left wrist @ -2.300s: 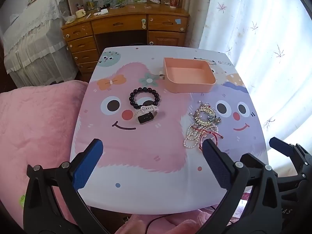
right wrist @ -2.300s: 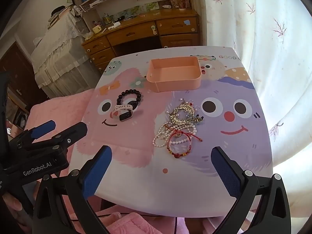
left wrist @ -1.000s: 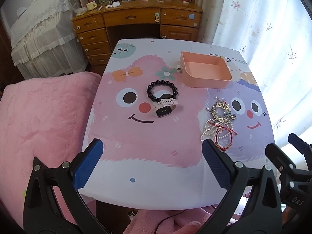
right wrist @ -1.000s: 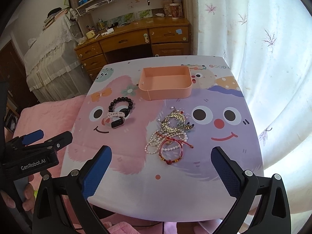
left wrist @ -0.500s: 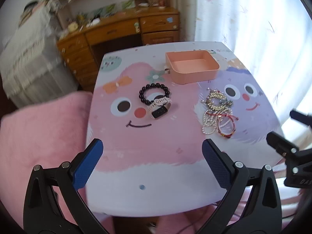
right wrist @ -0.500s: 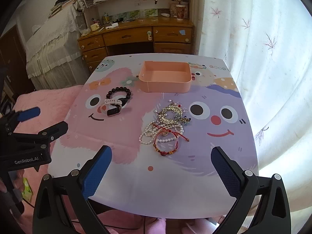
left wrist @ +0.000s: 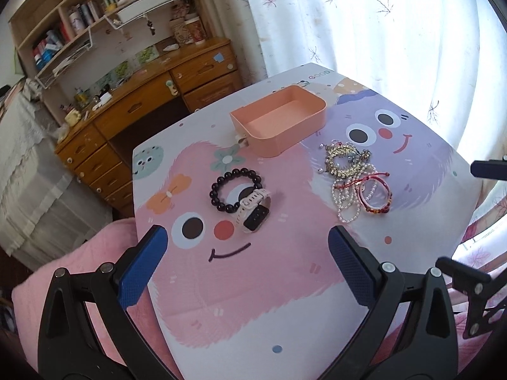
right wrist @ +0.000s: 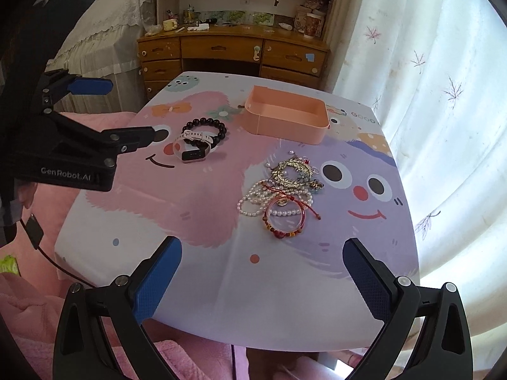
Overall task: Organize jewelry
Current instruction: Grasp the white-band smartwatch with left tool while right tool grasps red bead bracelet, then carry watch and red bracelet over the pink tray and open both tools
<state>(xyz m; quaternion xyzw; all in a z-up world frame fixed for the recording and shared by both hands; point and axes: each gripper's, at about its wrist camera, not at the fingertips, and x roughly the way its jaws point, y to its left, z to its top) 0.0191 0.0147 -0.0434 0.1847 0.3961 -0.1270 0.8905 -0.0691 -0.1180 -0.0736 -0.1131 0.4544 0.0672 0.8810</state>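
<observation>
Left wrist view showed the left gripper (left wrist: 244, 258) spread wide and empty above the table (left wrist: 253, 316); the black bead bracelet (left wrist: 235, 190) and watch (left wrist: 253, 212) lay touching ahead, the pink tray (left wrist: 279, 120) beyond. The jewelry pile (right wrist: 282, 199) lay tangled ahead of the right gripper (right wrist: 261, 275), also wide and empty. Pieces were probably best lifted singly, pinching one strand clear of its neighbours.

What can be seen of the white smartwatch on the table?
The smartwatch has a white strap that looks like rubber or silicone, with small holes, and a dark rectangular screen in a pale case. It rests on the table, the screen tilted up, the strap looped closed behind. The strap overlaps and touches the black bead bracelet. It sits on the pink cartoon face, apart from the pink tray. No jaws touch it.
</observation>
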